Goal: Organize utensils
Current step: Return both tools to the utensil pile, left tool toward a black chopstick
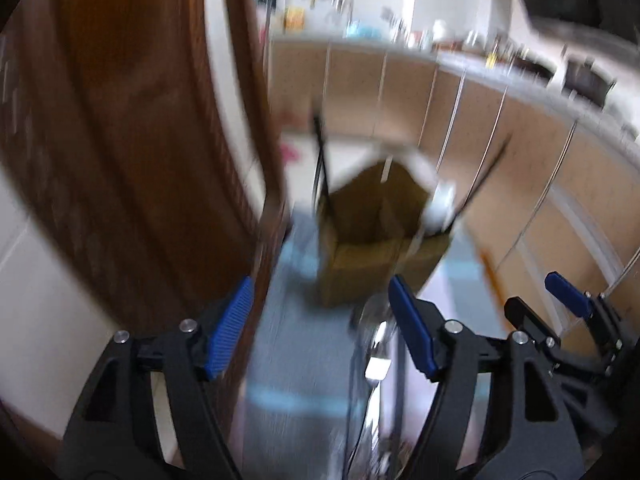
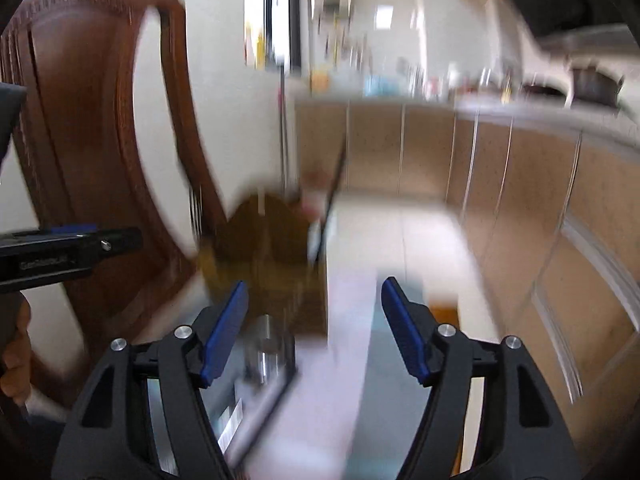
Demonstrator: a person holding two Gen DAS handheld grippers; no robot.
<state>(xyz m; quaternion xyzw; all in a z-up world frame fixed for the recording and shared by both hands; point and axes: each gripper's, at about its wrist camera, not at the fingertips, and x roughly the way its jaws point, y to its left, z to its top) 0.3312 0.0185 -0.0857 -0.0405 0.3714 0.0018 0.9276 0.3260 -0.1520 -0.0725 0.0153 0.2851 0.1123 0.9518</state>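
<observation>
From my left wrist camera I see the left gripper (image 1: 320, 320) with its blue pads spread wide and nothing pinched between them; just under the right pad lies something shiny and metallic (image 1: 376, 360), possibly a spoon or a cluster of steel utensils, though the blur keeps me from saying which. The right gripper (image 1: 560, 296) shows at the lower right edge of that view, close beside the left one. On my right wrist camera its own pads (image 2: 226, 332) also stand apart with nothing gripped; below them I make out a steel piece (image 2: 266, 354) on the reflective tabletop (image 2: 384, 420); the left gripper's black body (image 2: 60, 252) juts in from the left edge, with a hand (image 2: 16, 360) beneath it. Further on, ahead of both grippers, sits a brown cardboard box (image 1: 380, 232), open at the top, with dark-handled utensils (image 1: 320, 160) standing out of it at a slant. To the left rises a dark wooden chair back (image 2: 88, 120); beyond that run the beige kitchen cabinets (image 1: 500, 120) and a cluttered countertop (image 1: 460, 56).
</observation>
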